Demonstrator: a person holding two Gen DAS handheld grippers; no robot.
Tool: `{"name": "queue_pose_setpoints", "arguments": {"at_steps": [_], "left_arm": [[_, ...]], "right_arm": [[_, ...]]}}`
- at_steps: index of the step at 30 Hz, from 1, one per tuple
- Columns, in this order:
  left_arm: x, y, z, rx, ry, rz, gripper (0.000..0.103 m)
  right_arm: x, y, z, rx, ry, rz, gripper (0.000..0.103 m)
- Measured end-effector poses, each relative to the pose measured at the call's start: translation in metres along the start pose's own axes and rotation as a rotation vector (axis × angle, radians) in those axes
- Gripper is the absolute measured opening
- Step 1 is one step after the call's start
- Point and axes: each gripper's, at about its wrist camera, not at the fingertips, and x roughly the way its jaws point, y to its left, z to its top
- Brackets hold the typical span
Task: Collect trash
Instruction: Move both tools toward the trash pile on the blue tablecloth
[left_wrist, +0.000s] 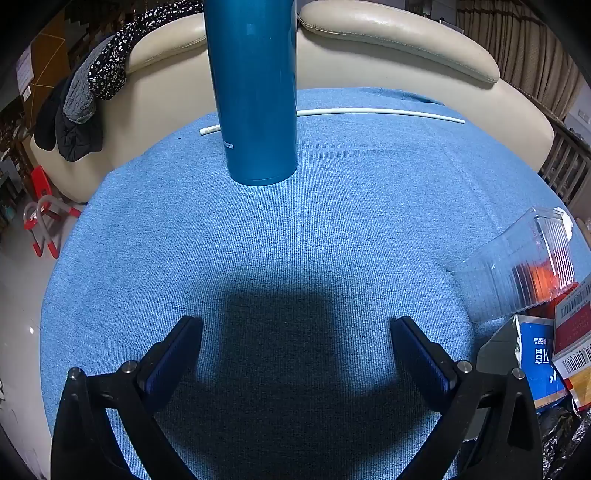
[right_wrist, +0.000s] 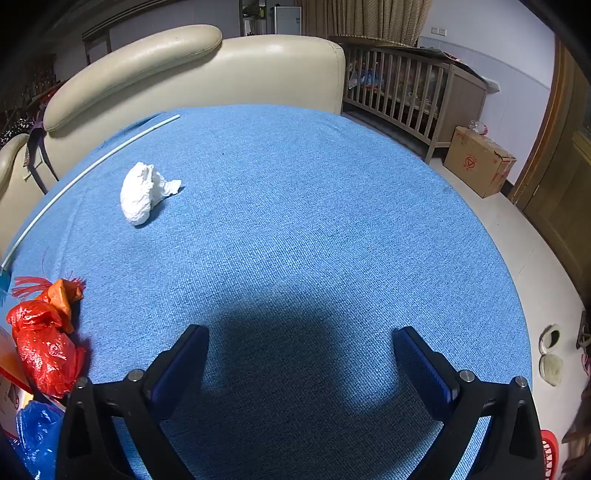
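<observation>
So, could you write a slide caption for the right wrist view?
Open right claw above a blue tablecloth, with a crumpled tissue and red plastic bag to collect.

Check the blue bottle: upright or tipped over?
Upright. The blue bottle stands on its base on the blue cloth, body rising vertically out of frame.

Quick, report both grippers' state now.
Left gripper: jaws open, holding nothing, above the blue cloth.
Right gripper: jaws open, holding nothing.

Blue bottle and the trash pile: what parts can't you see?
- Blue bottle: top cut off by left wrist view's upper edge.
- Snack packets: cut by that view's right edge, partly behind the left gripper.
- Blue bag: behind the right gripper, cut by frame edge.
</observation>
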Motion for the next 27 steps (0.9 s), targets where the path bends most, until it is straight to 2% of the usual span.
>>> {"name": "queue_pose_setpoints", "arguments": {"at_steps": [24,26,27], "left_arm": [[0.0,0.0,0.0,0.011,0.004,-0.012,0.103],[-0.001,0.004,-0.001,0.028,0.004,-0.02,0.103],[-0.002,0.005,-0.003,0.029,-0.001,-0.005,0.103]], "right_arm": [[0.002,0.003,0.003,-0.009,0.018,0.006,0.103],[-0.004,-0.002,0.005,0.001,0.047,0.014,0.103],[-0.011,-0.005,0.005,0.005,0.027,0.016,0.103]]}}
